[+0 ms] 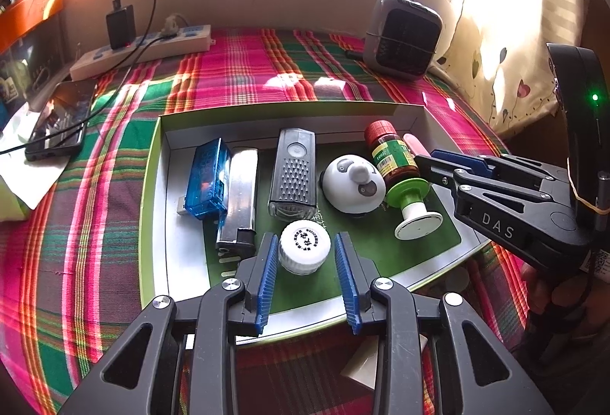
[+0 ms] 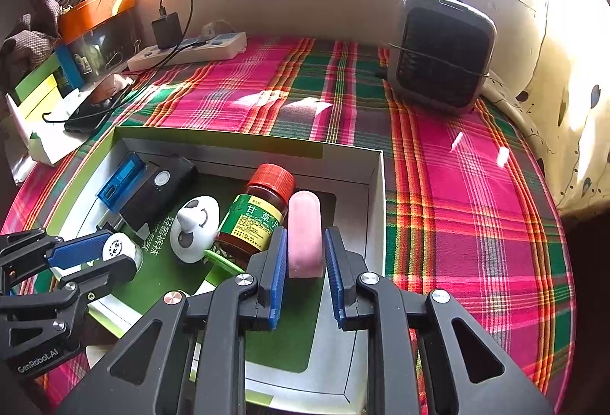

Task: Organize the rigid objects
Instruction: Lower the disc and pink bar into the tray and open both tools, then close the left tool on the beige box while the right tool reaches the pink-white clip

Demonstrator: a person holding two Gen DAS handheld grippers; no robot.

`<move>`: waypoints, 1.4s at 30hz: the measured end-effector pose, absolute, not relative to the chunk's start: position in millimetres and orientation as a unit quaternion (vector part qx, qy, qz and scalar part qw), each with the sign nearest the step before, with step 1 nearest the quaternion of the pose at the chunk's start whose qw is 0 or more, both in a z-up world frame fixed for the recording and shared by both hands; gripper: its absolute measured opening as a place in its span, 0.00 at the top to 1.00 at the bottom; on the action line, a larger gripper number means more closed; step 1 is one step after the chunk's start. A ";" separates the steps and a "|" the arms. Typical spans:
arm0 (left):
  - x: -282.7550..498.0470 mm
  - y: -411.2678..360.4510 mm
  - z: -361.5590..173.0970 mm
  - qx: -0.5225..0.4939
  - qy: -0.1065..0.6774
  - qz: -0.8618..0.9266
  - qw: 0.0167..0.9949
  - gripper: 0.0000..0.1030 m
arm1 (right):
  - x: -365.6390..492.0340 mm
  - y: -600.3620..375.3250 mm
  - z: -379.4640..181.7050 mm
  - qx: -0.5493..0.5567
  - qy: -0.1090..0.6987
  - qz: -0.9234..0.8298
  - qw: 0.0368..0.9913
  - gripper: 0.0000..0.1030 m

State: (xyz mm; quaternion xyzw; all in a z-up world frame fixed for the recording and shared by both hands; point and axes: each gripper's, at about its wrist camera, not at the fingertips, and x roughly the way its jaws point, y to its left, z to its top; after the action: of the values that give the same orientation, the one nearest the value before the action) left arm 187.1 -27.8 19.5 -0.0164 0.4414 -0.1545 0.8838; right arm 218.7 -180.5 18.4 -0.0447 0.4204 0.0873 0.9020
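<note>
An open cardboard box on the plaid cloth holds the objects. My left gripper stands open around an upright white bottle at the box's near edge, with thin gaps at both blue pads. My right gripper is open around a pink rounded block lying by the right wall, its pads just clear of it. Also in the box are a blue USB device, a silver lighter, a black torch, a white panda toy, a red-capped brown bottle and a green-and-white stamp.
A grey desk fan stands at the back right. A power strip with a black charger lies along the back wall. A phone on a cable rests at the left. Bare plaid cloth lies to the right of the box.
</note>
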 end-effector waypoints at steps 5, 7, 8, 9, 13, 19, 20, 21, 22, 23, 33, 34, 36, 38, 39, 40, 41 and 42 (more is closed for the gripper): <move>181.9 -27.5 24.3 -0.017 0.435 -0.155 0.887 0.71 | 213.8 -181.0 20.8 -0.043 0.417 0.083 0.904 0.79; 179.6 -26.9 26.2 -0.018 0.432 -0.155 0.888 0.70 | 211.1 -181.0 22.2 -0.042 0.415 0.084 0.905 0.79; 178.4 -26.7 27.1 -0.018 0.431 -0.155 0.889 0.70 | 209.9 -180.6 22.9 -0.042 0.414 0.084 0.906 0.79; 177.1 -26.4 27.7 -0.018 0.430 -0.154 0.889 0.70 | 208.4 -180.3 23.6 -0.041 0.413 0.084 0.906 0.79; 170.9 -25.3 31.3 -0.019 0.426 -0.154 0.891 0.70 | 201.6 -179.9 26.5 -0.039 0.408 0.085 0.908 0.79; 160.9 -24.4 37.9 -0.018 0.417 -0.154 0.895 0.69 | 191.8 -180.3 30.9 -0.036 0.403 0.085 0.911 0.78; 159.0 -23.8 38.9 -0.017 0.415 -0.155 0.896 0.69 | 190.2 -180.3 31.8 -0.035 0.402 0.084 0.911 0.78; 157.2 -23.5 39.9 -0.018 0.415 -0.155 0.897 0.69 | 188.5 -180.4 32.7 -0.034 0.401 0.085 0.912 0.78; 155.6 -23.1 40.7 -0.019 0.414 -0.155 0.897 0.69 | 187.3 -180.4 33.2 -0.033 0.400 0.085 0.912 0.78; 154.0 -23.1 41.7 -0.019 0.412 -0.155 0.898 0.69 | 185.6 -180.3 33.9 -0.033 0.399 0.085 0.912 0.78; 137.7 -18.3 47.5 -0.025 0.406 -0.158 0.900 0.69 | 168.5 -181.5 41.1 -0.027 0.389 0.087 0.917 0.78; 135.6 -17.6 47.9 -0.026 0.405 -0.159 0.900 0.69 | 166.5 -182.0 41.7 -0.026 0.387 0.087 0.917 0.78; 130.7 -16.3 48.8 -0.028 0.404 -0.162 0.900 0.69 | 162.4 -183.0 42.6 -0.024 0.386 0.088 0.918 0.78; 124.6 -14.5 49.5 -0.029 0.401 -0.167 0.900 0.69 | 158.0 -184.6 43.1 -0.022 0.385 0.088 0.919 0.78; 122.3 -13.5 49.0 -0.030 0.402 -0.169 0.899 0.69 | 156.1 -185.7 43.5 -0.020 0.384 0.088 0.919 0.78; 120.5 -12.6 48.3 -0.032 0.404 -0.171 0.898 0.69 | 153.9 -186.8 43.7 -0.019 0.384 0.088 0.919 0.78; 118.8 -12.1 47.4 -0.034 0.405 -0.175 0.897 0.68 | 151.6 -188.0 43.8 -0.017 0.383 0.089 0.919 0.78; 117.4 -12.0 46.3 -0.036 0.407 -0.179 0.895 0.66 | 149.2 -189.2 43.8 -0.016 0.383 0.088 0.920 0.78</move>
State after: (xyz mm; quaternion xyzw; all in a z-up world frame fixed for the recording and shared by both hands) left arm 117.4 -12.0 46.3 -0.0359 0.4065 -0.1789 0.8952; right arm 149.2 -189.2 43.8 -0.0158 0.3826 0.0884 0.9195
